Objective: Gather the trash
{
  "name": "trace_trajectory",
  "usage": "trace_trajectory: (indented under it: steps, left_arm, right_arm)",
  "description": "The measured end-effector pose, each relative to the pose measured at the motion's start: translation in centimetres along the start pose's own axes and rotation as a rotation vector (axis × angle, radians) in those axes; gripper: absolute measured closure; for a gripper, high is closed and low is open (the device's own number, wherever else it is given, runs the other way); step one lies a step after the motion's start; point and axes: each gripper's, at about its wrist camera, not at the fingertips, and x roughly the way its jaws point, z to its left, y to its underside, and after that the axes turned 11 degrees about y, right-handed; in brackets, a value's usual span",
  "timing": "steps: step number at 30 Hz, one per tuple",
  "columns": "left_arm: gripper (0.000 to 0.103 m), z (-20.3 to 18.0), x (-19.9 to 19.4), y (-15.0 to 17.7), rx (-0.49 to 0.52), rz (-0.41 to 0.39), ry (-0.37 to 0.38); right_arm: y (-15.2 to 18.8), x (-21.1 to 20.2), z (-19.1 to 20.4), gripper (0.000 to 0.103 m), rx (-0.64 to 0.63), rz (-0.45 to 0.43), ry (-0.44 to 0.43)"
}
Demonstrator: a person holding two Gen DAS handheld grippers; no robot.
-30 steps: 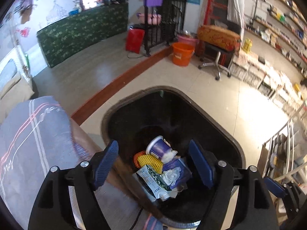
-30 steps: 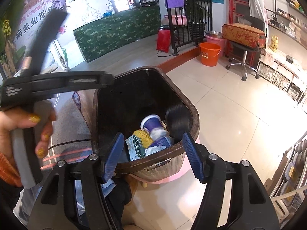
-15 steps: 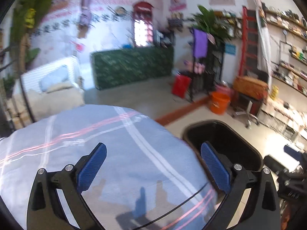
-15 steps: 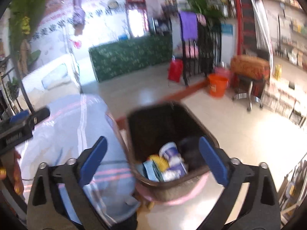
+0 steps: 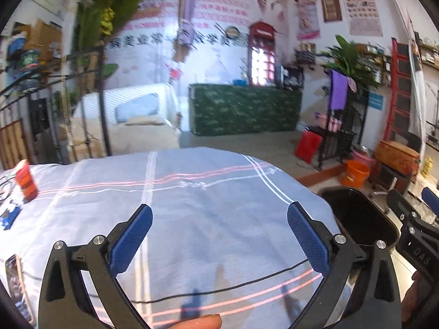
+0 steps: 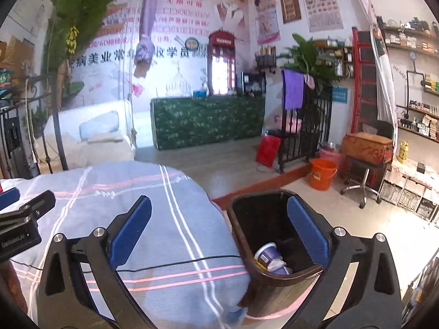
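Note:
A dark brown trash bin [image 6: 274,277] stands on the floor at the right edge of a table with a light blue striped cloth [image 6: 164,233]. A purple-and-white cup [image 6: 264,253] and other trash lie inside it. The bin also shows in the left wrist view [image 5: 365,219]. My left gripper [image 5: 219,235] is open and empty above the cloth [image 5: 205,219]. My right gripper [image 6: 219,235] is open and empty, held over the table edge and the bin. A red box [image 5: 26,182] stands at the table's far left.
A thin black cable [image 5: 219,290] runs across the cloth. A phone-like object [image 5: 15,282] lies at the left edge. An orange bucket [image 6: 322,174], a red bag [image 6: 267,150], a black railing [image 6: 304,137] and a swivel stool [image 6: 362,170] stand on the floor beyond.
Both grippers have risen and tilted up from looking down into the bin. The left one has swung left over the table. Both stayed open and empty.

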Motion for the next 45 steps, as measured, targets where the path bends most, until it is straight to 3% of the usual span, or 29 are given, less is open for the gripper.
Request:
trace_trajectory:
  steps: [3,9,15,45]
  left_arm:
    - [0.006,0.3,-1.3,0.6,-0.012,-0.025,-0.018]
    - [0.006,1.0,-3.7,1.8,-0.039,-0.078,-0.096]
    - [0.006,1.2,-4.6,2.2,-0.048,-0.099,-0.114]
    - [0.006,0.9,-5.4,2.9,-0.038,-0.097,-0.110]
  right_arm:
    - [0.6,-2.0,0.9,0.005,-0.004,-0.060,0.021]
    - [0.9,-4.8,1.7,0.005,-0.020,-0.092,-0.013]
    - [1.0,-6.3,2.2,0.005,-0.058,-0.122,-0.024]
    - [0.9,-5.5,1.8,0.005,-0.036,-0.091,-0.035]
